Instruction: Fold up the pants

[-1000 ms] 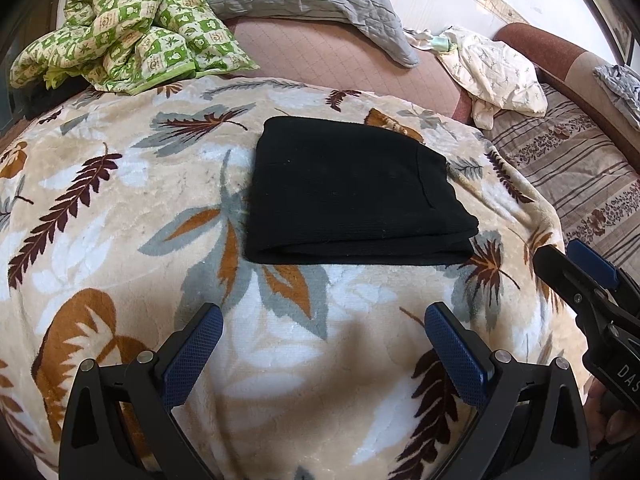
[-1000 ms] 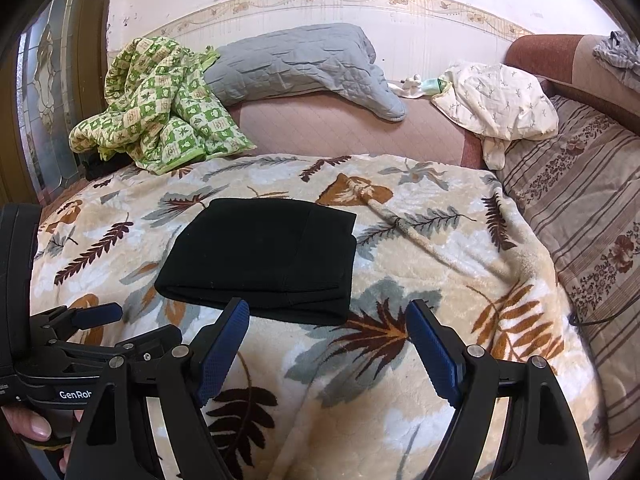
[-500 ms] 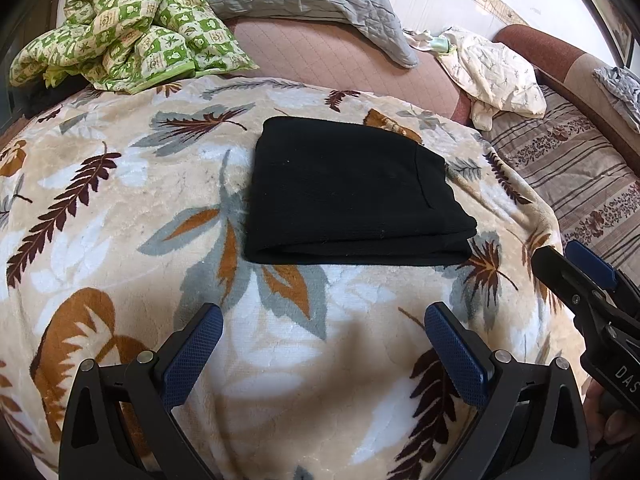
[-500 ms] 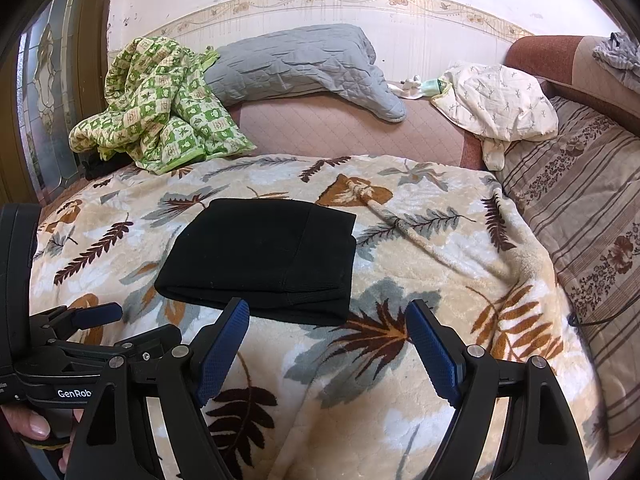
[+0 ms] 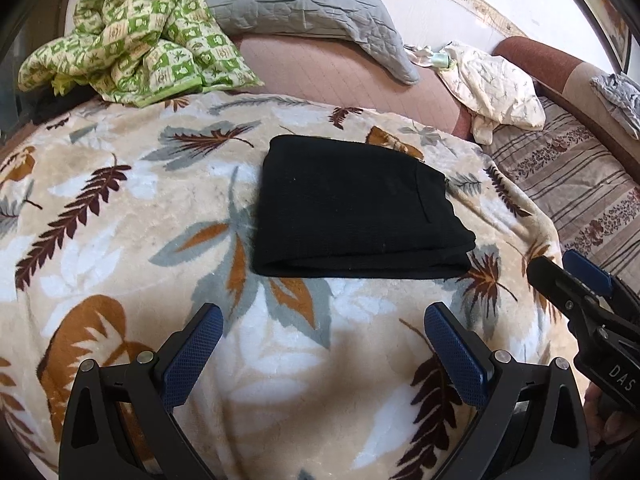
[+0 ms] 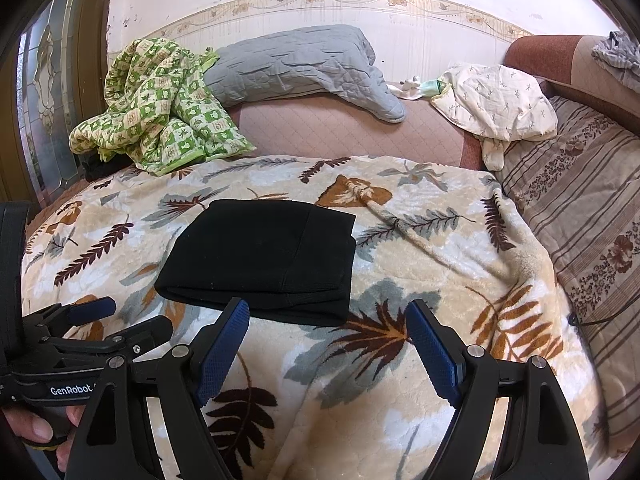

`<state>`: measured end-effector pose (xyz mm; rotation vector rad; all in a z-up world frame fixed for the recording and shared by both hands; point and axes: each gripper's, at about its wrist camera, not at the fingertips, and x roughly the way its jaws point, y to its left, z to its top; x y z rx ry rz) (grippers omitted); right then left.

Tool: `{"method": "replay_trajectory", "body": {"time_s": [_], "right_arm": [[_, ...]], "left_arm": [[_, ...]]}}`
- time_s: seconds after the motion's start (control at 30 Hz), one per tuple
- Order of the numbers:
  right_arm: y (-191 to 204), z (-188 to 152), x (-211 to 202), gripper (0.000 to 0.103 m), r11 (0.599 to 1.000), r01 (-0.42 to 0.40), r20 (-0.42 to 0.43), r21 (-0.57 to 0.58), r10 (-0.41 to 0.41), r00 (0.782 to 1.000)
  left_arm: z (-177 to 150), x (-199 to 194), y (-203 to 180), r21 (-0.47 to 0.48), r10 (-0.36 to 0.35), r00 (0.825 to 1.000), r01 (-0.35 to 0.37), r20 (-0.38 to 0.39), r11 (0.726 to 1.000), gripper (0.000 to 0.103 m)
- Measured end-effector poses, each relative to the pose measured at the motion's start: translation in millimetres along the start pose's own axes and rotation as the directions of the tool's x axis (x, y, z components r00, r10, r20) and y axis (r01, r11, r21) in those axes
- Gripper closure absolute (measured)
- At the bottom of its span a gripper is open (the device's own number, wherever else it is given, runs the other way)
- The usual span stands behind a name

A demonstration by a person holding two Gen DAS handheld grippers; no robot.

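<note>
The black pants (image 5: 356, 208) lie folded into a compact rectangle on the leaf-patterned blanket (image 5: 120, 240); they also show in the right wrist view (image 6: 264, 256). My left gripper (image 5: 324, 348) is open and empty, held back from the pants' near edge. My right gripper (image 6: 328, 344) is open and empty, just in front of the pants' near right corner. The right gripper shows at the right edge of the left wrist view (image 5: 576, 284), and the left gripper at the lower left of the right wrist view (image 6: 100, 320).
A green checked quilt (image 6: 160, 108) and a grey pillow (image 6: 296, 64) lie at the back. A cream cloth (image 6: 496, 100) sits at the back right. A striped cover (image 6: 584, 216) lies to the right of the blanket.
</note>
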<state>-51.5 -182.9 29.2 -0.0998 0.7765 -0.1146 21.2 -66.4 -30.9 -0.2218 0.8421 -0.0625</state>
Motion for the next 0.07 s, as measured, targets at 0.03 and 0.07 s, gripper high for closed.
{"method": "replay_trajectory", "body": {"time_s": [0.03, 0.07], "right_arm": [[0.0, -0.1, 0.1, 0.021, 1.0, 0.0, -0.001, 0.0, 0.0, 1.0], [0.0, -0.1, 0.1, 0.021, 1.0, 0.0, -0.001, 0.0, 0.0, 1.0]], "left_arm": [[-0.9, -0.1, 0.1, 0.005, 0.003, 1.0, -0.003, -0.002, 1.0, 0.001], [-1.3, 1.1, -0.8, 0.011, 0.007, 1.0, -0.007, -0.011, 1.0, 0.001]]}}
